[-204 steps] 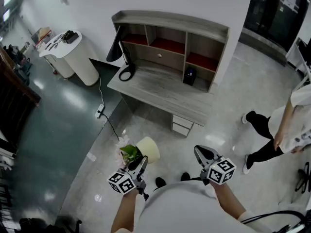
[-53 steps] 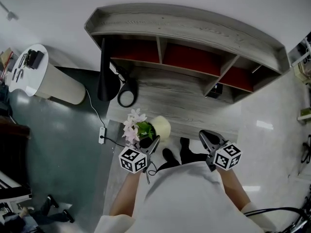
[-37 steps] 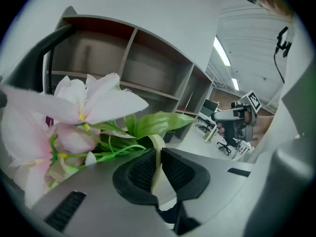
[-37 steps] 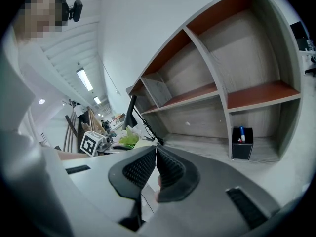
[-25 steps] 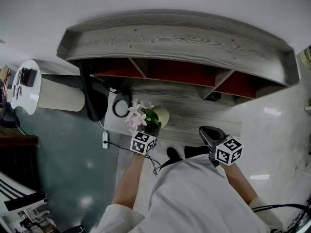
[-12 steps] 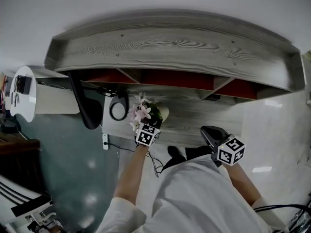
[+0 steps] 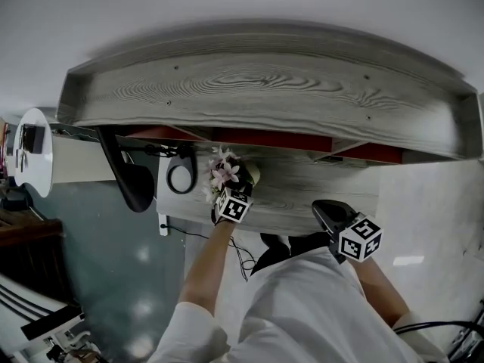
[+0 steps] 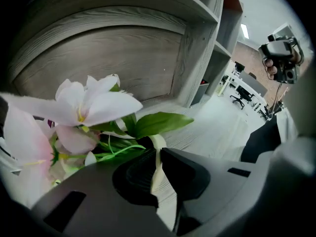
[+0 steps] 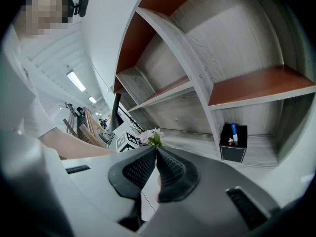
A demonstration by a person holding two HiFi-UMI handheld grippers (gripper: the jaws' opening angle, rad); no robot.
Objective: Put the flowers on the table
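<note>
The person wears a white short-sleeved shirt (image 7: 302, 316) and dark shoes (image 7: 274, 240), while the left tool (image 7: 240, 181) and right tool (image 7: 324, 206) have grey bodies, black ribbed pads (image 9: 136, 169) and a white cube (image 7: 233, 207) printed with black square markers.

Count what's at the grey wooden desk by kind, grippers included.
Cream pot of pink flowers: 1
Black desk lamp: 1
Black pen holder box: 1
Handheld grippers: 2, left gripper and right gripper
Total: 5
</note>
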